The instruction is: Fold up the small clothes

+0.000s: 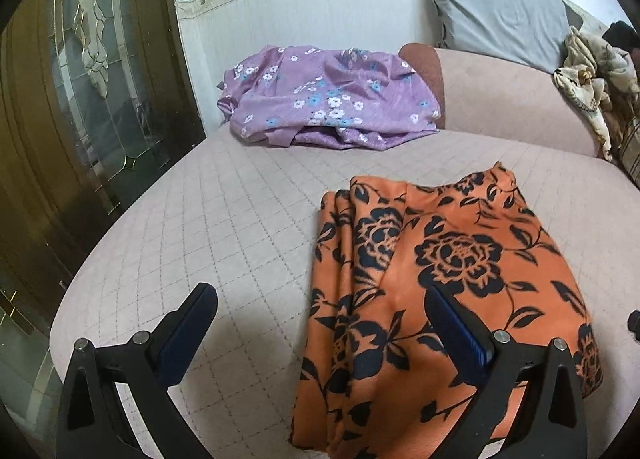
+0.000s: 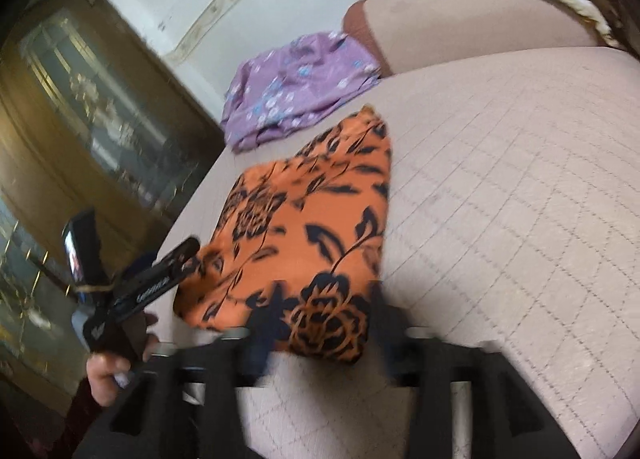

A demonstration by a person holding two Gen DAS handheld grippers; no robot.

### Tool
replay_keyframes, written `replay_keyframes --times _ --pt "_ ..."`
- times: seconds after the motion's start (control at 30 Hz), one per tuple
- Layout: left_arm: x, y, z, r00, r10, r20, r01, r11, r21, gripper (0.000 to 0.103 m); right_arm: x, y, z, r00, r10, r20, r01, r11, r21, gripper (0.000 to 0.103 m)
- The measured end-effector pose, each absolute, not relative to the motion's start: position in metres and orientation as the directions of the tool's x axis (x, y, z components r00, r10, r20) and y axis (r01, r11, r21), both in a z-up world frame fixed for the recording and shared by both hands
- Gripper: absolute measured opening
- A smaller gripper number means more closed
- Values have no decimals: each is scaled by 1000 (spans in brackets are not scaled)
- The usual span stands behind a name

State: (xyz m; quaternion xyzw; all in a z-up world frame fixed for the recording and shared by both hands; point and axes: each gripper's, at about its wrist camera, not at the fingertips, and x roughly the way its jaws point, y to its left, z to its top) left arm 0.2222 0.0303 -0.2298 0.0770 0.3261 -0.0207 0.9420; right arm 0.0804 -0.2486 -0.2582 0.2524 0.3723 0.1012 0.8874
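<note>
An orange garment with black flowers (image 1: 432, 283) lies folded on the pink quilted bed (image 1: 224, 227); it also shows in the right wrist view (image 2: 316, 227). A purple flowered garment (image 1: 332, 99) lies crumpled at the far side by the wall, also in the right wrist view (image 2: 296, 87). My left gripper (image 1: 320, 299) is open and empty, its right finger over the orange garment's near part, its left finger over bare bed. My right gripper (image 2: 320, 323) is blurred, wide open, just at the orange garment's near edge. The left gripper (image 2: 160, 279) shows at that garment's left corner.
A grey pillow (image 1: 496, 7) and a beige crumpled blanket (image 1: 592, 79) lie at the back right on a pink bolster (image 1: 512, 99). A wooden glass-panelled door (image 1: 80, 99) stands left of the bed. Bare quilt (image 2: 520, 199) stretches to the right of the orange garment.
</note>
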Motion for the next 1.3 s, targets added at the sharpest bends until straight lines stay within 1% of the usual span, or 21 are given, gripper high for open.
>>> replay_keyframes --times 0.03,0.07,0.4,0.53,0.6,0.63,0.67,0.73,0.8,0.83,0.87,0.9,0.93,0.97,1.13,1.3 --pt "223 29 -229 790 11 -614 91 987 134 103 79 -251 -257 721 357 -594 12 851 525 69" --pt "224 28 -228 791 9 -612 93 986 135 103 79 -252 -254 733 349 -584 11 852 523 69" --pt "226 20 -225 788 -24 -615 118 987 113 103 94 -249 -265 716 361 -597 20 845 534 69" --pt "229 20 -227 781 -21 -625 118 987 113 103 96 -245 -265 728 368 -579 4 842 539 69" --pt "233 20 -231 769 -15 -639 113 987 111 103 96 -242 -264 733 377 -566 -18 842 539 67" --pt "234 21 -233 762 -13 -647 110 988 109 103 95 -239 -264 732 388 -560 -33 841 540 64" --pt "236 22 -235 754 -12 -657 107 989 105 103 95 -236 -264 727 402 -556 -50 839 541 57" --pt "238 23 -241 743 -2 -669 100 989 109 103 98 -224 -268 698 431 -572 -84 843 532 51" --pt "243 23 -250 719 31 -694 86 987 134 103 103 -215 -276 664 433 -609 -86 854 512 51" --pt "249 24 -260 684 47 -728 86 986 144 103 108 -208 -286 628 420 -655 -77 871 484 52" --pt "254 26 -269 652 39 -757 89 988 127 103 109 -204 -289 628 404 -665 -80 884 461 52" --pt "256 29 -273 641 22 -767 83 992 98 103 108 -202 -289 635 393 -664 -86 891 445 52" --pt "257 34 -273 636 -3 -772 70 996 53 103 108 -201 -288 635 389 -667 -86 894 439 52" --pt "257 35 -273 631 -10 -776 71 996 45 103 108 -200 -288 631 389 -671 -84 894 440 52" --pt "254 33 -274 647 3 -762 74 995 67 103 106 -207 -291 635 417 -651 -73 871 486 52" --pt "251 31 -273 659 11 -752 75 994 80 103 104 -206 -291 644 409 -646 -79 876 475 52"
